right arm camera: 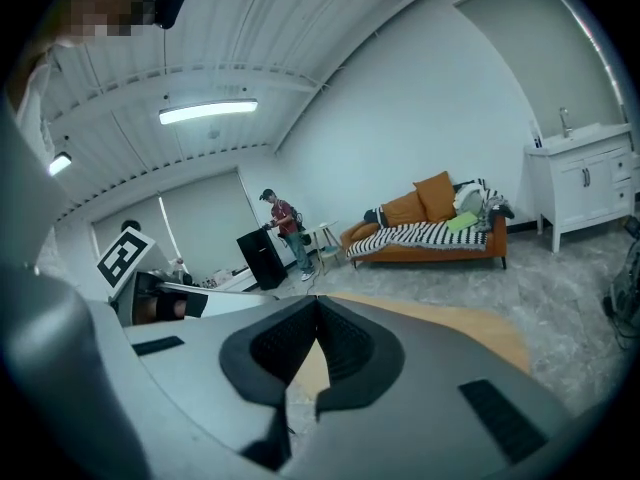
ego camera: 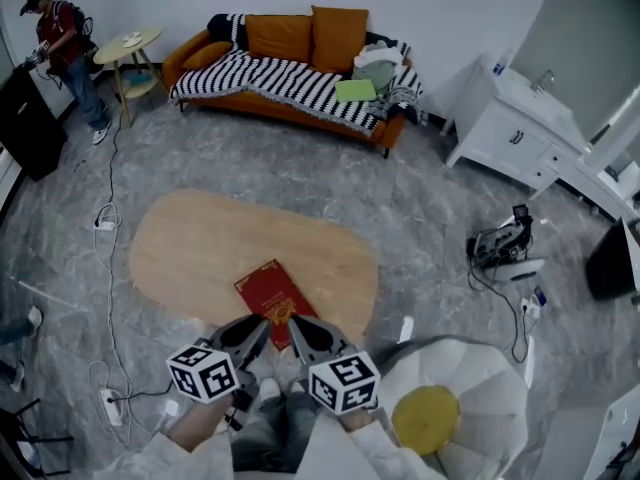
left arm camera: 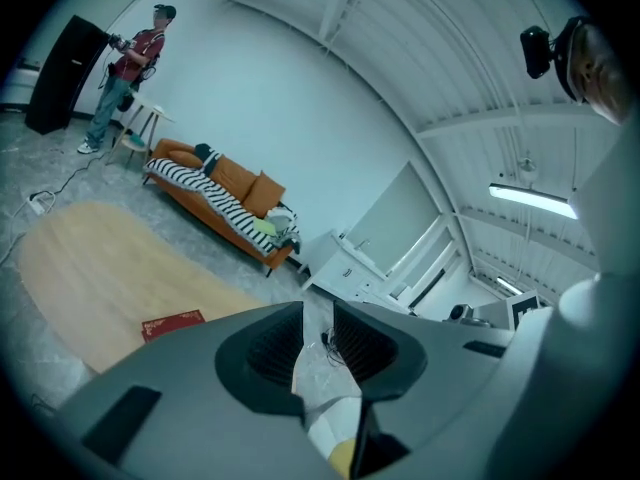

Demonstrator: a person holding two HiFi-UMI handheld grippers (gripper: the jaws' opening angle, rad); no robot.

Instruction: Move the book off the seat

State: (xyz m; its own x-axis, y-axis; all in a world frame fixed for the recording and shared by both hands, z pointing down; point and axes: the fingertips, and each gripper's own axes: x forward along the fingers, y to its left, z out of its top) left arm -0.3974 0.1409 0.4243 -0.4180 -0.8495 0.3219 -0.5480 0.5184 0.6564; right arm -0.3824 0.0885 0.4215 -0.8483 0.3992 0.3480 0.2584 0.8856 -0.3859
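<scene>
Logging the head view from its left edge: a person stands in the upper left corner beside a small round side table. To the right along the top, I see an orange sofa under a black-and-white striped blanket.

Centre frame holds the oval wooden tabletop. The red book lies flat on its near edge, just above both grippers and touching neither.

At the bottom centre, the left gripper sits just left of the right gripper, tips near each other, both pointing up-frame toward the book. In the left gripper view I read its jaws as narrow: a slim gap, with only floor showing through and nothing between the pads. In the right gripper view the jaw tips meet, closed on nothing.

The white seat is in the lower right with a round yellow cushion on it. The book is well apart from it. A white cabinet stands at the upper right.
</scene>
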